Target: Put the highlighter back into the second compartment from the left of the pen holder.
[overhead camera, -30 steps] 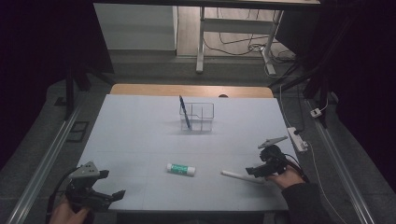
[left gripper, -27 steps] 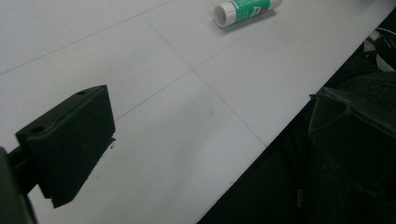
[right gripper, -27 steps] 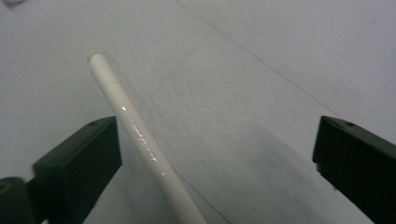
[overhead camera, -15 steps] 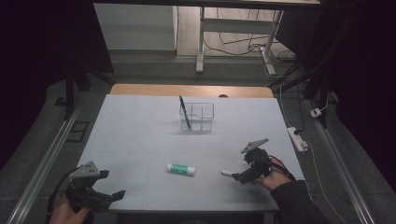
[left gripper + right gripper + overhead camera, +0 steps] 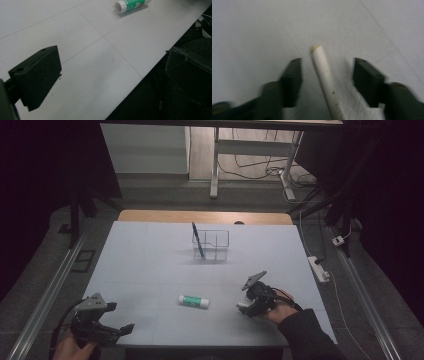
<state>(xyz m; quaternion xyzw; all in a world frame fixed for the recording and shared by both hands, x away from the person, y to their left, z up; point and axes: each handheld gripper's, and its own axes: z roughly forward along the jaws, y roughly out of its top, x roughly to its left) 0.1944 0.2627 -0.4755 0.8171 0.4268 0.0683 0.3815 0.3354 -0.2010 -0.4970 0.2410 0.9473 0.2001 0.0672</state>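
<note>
Dim room, dark floor w/ cables and a power strip (image 5: 318, 269) off to the right; the pale tabletop (image 5: 150, 265) is what catches the light. At its far middle stands a clear organizer (image 5: 212, 244) w/ a blue pen (image 5: 198, 241) leaning in its left end. Near the front right lies a white pen (image 5: 327, 83), and the right claw (image 5: 243, 307) is down over it, jaws either side. Those jaws have just been closing, but in the right gripper view they're half spread w/ the pen between them and a gap on both sides, so no pinch yet. Key relation: the pen's long axis runs straight along the claw's line of sight, out ahead between the jaws, nearly centred, its yellowish tip pointing away from the hand and a touch to the left jaw's side. Across the tabletop that puts it roughly left-right, tip twd the centre. The jaws would squeeze across the barrel, which looks a sound setup for a lift, I'd judge. A green-and-white glue stick (image 5: 194, 301) lies just left of that, also roughly left-right. The left claw (image 5: 122, 330) rests at the front left corner, jaws spread, nothing in them, well apart from the pen; the right hand is much the nearer.
</note>
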